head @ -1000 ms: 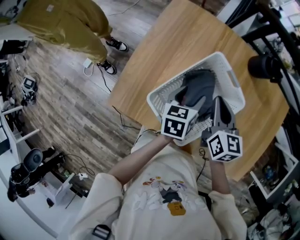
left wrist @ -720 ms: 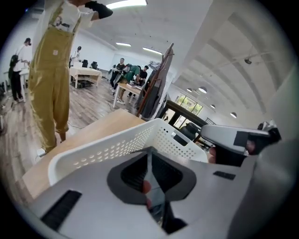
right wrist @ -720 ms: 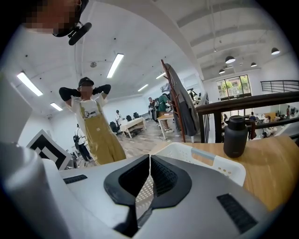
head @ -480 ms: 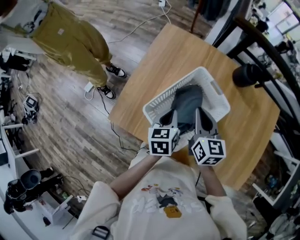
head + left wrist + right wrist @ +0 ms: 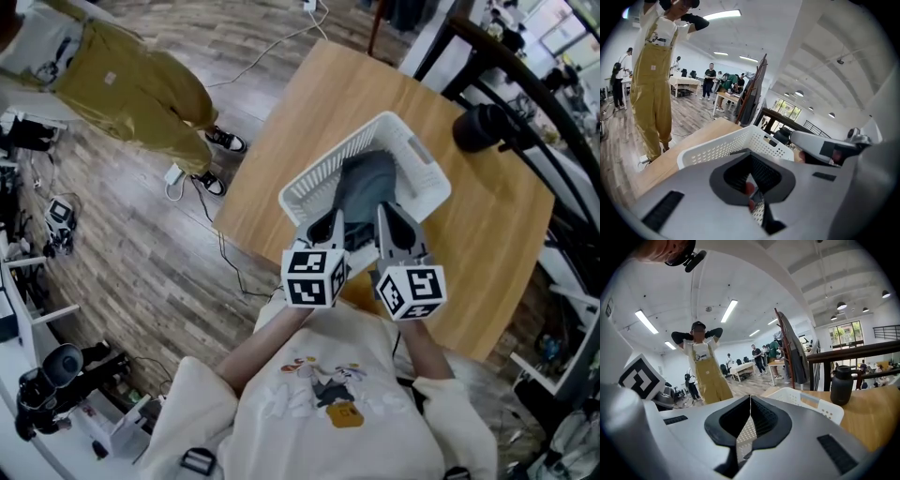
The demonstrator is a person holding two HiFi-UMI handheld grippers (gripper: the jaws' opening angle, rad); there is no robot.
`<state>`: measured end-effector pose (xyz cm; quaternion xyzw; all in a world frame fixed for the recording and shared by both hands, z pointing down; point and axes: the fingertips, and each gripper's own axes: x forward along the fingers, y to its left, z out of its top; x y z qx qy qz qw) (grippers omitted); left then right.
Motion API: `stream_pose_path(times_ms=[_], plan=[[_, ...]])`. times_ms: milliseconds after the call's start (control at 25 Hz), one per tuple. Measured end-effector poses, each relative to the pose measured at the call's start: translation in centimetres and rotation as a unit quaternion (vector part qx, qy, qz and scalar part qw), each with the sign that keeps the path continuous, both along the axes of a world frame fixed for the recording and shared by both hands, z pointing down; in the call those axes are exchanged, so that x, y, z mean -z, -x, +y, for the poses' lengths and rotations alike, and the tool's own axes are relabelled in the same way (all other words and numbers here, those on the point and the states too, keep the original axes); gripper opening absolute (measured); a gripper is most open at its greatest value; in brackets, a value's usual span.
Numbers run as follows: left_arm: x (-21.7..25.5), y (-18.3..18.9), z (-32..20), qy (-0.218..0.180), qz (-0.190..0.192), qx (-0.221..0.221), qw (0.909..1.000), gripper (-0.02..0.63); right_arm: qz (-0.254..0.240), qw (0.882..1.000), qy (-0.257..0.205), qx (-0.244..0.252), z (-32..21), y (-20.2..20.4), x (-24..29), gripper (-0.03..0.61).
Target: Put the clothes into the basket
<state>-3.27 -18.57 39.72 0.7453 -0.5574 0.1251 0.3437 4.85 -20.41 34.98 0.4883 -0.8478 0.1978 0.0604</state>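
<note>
Clothes [image 5: 367, 183] near down-tilted left hand-held gripper [image 5: 330, 223].

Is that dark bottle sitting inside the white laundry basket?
No, the dark bottle stands on the wooden table outside the white basket.

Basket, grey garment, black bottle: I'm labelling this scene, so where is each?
basket [image 5: 328, 159], head view, on its perforated left wall.
grey garment [image 5: 366, 183], head view, middle of the cloth lying in the basket.
black bottle [image 5: 842, 387], right gripper view, on its body.
</note>
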Motion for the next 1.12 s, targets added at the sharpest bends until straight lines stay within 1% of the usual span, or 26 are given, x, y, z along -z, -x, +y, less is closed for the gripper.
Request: stream_pose_path(times_ms=[240, 560, 920, 1120], plan=[[1.5, -0.5, 1.8, -0.019, -0.001, -0.009, 0.9998, 0.002, -0.009, 1.000, -0.001, -0.001, 1.7, -0.6, 0.6, 0.021], [2.8, -1.5, 4.7, -0.038, 0.000, -0.015, 0.9992, 0.002, 0.005, 1.000, -0.012, -0.007, 4.6, -1.7, 0.8, 0.021], [4.6, -2.3, 8.8, -0.061, -0.008, -0.009, 0.9981, 0.002, 0.004, 1.000, -0.029, 0.008, 8.8, -2.7, 1.7, 0.021], [5.5, -2.7, 11.6, -0.075, -0.013, 0.001, 0.9971, 0.002, 0.011, 0.999, -0.050, 0.009, 11.3, -3.5, 2.4, 0.023]])
